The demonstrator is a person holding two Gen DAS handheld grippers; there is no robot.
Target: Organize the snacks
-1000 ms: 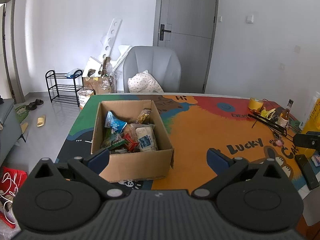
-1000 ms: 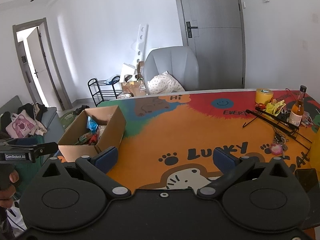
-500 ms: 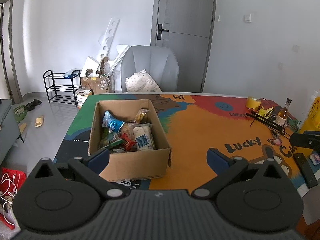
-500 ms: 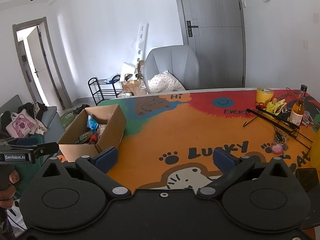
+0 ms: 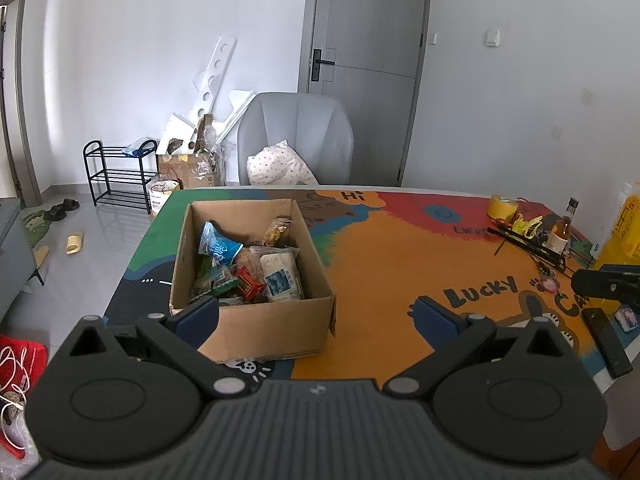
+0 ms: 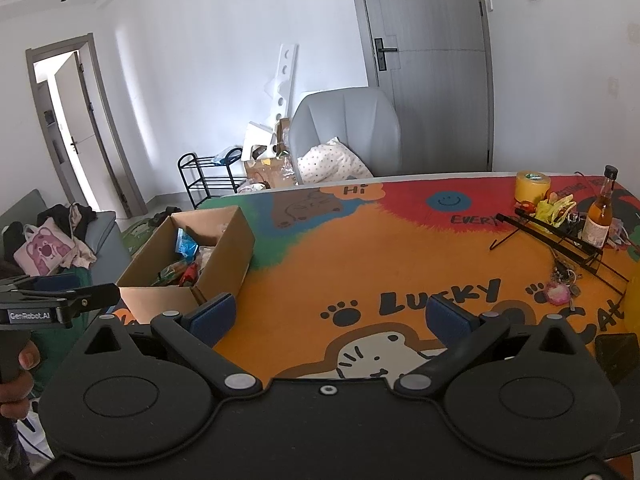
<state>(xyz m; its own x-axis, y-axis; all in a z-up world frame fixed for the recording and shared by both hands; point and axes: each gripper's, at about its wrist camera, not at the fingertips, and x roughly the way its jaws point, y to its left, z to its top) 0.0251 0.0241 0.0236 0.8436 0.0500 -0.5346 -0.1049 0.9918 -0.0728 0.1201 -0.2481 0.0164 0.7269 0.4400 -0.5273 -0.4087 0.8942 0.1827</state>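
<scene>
Cardboard box of snacks: lower-centre frame, directly ahead of left gripper, jaws apart; right gripper, also apart, sits farther off.

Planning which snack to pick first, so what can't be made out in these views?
- Snacks low in the cardboard box: buried under the top packets, left wrist view.
- Same box: its near wall hides most contents, right wrist view.
- Packet labels: too small to read.
- Yellow container: cut off by the frame edge.
</scene>
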